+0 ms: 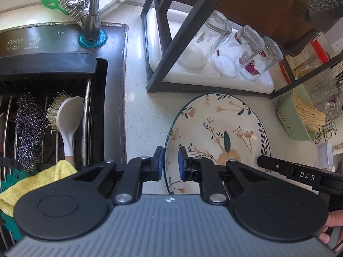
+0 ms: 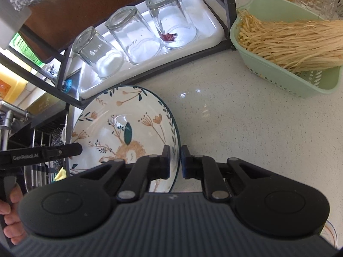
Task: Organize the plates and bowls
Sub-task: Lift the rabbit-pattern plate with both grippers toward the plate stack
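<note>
A round plate (image 1: 218, 132) with a flower pattern and a dark rim rests on the pale counter (image 1: 145, 124). In the left wrist view my left gripper (image 1: 170, 156) is shut on the plate's left rim, one blue pad on each side of the edge. In the right wrist view my right gripper (image 2: 175, 156) is shut on the same plate (image 2: 128, 124) at its right rim. Each view also shows the other gripper's fingers (image 1: 278, 167) (image 2: 64, 151) at the plate's opposite side.
A black rack (image 1: 171, 49) behind the plate holds a white tray (image 2: 150, 68) with three upturned glasses (image 2: 133, 36). The sink (image 1: 53, 111) on the left holds a steel scourer, a brush and a yellow cloth. A green basket of enoki mushrooms (image 2: 285, 38) stands at the right.
</note>
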`<state>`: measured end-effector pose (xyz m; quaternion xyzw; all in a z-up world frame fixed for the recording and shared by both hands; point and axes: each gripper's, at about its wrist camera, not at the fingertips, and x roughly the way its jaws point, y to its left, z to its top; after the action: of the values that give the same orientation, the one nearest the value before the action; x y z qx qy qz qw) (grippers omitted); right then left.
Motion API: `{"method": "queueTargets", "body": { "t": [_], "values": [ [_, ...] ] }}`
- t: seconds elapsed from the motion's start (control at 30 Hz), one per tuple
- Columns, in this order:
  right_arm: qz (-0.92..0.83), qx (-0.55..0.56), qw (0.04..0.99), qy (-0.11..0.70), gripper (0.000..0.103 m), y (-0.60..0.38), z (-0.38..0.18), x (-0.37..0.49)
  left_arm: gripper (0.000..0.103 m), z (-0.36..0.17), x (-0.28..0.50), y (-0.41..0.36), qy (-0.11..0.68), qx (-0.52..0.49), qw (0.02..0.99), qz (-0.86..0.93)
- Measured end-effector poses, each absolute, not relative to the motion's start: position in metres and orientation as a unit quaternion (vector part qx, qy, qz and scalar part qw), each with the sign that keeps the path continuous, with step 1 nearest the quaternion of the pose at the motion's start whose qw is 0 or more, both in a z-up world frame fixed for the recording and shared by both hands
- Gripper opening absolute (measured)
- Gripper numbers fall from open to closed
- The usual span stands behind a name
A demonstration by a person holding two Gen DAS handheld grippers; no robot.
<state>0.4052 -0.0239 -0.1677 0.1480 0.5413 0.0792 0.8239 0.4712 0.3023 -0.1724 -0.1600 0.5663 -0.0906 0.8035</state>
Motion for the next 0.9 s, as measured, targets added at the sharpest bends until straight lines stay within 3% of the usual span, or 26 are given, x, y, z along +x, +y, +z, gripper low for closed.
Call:
{"method": "queueTargets", "body": {
  "t": [0.9],
  "values": [
    [0.131,0.143,0.842,0.503,0.014,-0.045,-0.114,0.356,0.018,-0.117,0.418,0.296,0.537,-0.23,0.807,-0.087]
  ]
}}
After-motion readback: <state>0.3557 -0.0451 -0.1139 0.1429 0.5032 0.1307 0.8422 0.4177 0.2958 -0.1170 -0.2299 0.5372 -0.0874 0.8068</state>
